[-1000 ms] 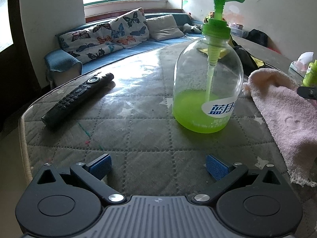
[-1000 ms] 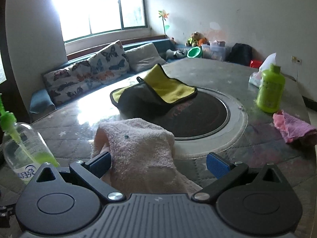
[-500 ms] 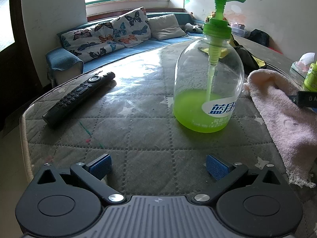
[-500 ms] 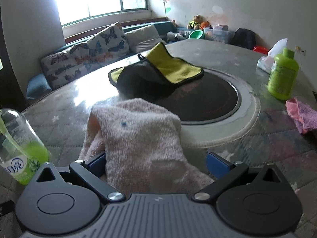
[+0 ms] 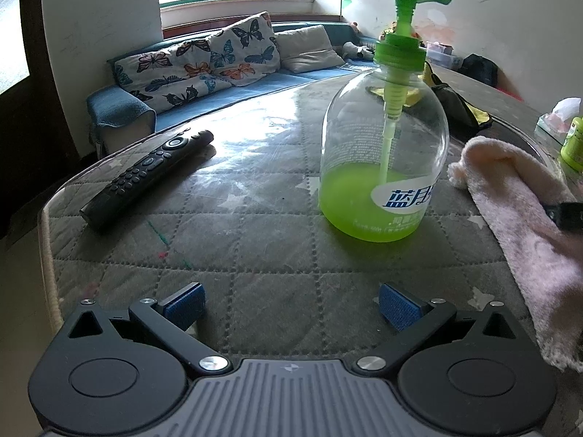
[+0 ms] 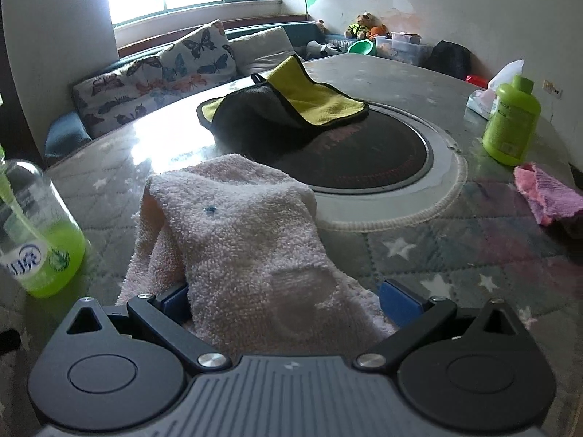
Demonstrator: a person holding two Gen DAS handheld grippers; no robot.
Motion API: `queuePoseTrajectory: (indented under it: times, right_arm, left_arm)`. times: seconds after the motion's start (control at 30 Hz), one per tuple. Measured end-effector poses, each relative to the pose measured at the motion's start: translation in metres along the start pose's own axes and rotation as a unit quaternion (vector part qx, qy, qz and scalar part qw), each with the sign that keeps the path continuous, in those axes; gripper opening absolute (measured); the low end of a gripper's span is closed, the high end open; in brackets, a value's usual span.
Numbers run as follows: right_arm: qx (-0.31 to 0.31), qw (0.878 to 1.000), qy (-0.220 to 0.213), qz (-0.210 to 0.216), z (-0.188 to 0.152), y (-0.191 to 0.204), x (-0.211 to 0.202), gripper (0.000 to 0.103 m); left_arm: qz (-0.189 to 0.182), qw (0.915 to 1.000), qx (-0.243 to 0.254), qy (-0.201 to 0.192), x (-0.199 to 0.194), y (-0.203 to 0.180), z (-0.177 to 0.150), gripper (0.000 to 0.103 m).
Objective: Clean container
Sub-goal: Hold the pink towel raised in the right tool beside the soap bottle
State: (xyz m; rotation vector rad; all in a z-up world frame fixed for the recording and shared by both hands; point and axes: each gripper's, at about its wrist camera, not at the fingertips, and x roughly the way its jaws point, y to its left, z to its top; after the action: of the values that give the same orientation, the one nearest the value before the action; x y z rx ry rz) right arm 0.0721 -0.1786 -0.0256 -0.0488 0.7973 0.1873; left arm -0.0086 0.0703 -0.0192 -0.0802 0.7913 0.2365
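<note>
A clear pump bottle [image 5: 382, 167] with a green pump head and green liquid in its bottom third stands upright on the quilted table. My left gripper [image 5: 291, 306] is open a short way in front of it, with nothing between its blue pads. To the bottle's right lies a pale pink towel [image 5: 517, 211], bunched up. In the right wrist view the towel [image 6: 237, 240] lies between the wide-apart fingers of my right gripper [image 6: 288, 298], which is open. The bottle [image 6: 36, 240] stands at that view's left edge.
A black remote [image 5: 145, 178] lies near the table's left edge [image 5: 47, 225]. Beyond the towel are a black round turntable [image 6: 364, 160] with a yellow-and-grey cloth [image 6: 284, 109], a green bottle [image 6: 510, 123], a pink rag [image 6: 546, 193] and a tissue pack [image 6: 488, 98].
My right gripper has moved forward and lower over the pink towel, which now fills more of its view. The left gripper has edged slightly toward the bottle.
</note>
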Motion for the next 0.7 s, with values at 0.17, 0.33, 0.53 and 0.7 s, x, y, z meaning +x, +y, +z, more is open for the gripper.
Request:
queuePoseTrajectory:
  times: [0.17, 0.33, 0.53, 0.7]
  right_arm:
    - [-0.024, 1.000, 0.002, -0.015, -0.007, 0.000, -0.012, 0.103]
    - [-0.039, 0.999, -0.003, -0.027, -0.013, -0.001, -0.026, 0.103]
    - [-0.044, 0.996, -0.060, -0.046, -0.013, 0.002, -0.058, 0.103]
    - [-0.051, 0.991, -0.112, -0.043, -0.007, 0.012, -0.079, 0.103]
  left_arm:
    - [0.001, 1.0000, -0.001, 0.000, -0.002, -0.001, -0.001, 0.103]
    - [0.001, 1.0000, 0.000, -0.002, -0.002, -0.001, -0.003, 0.103]
    - [-0.005, 1.0000, 0.006, -0.006, -0.002, -0.001, -0.005, 0.103]
    - [-0.012, 0.9998, 0.014, -0.006, -0.001, 0.000, -0.004, 0.103]
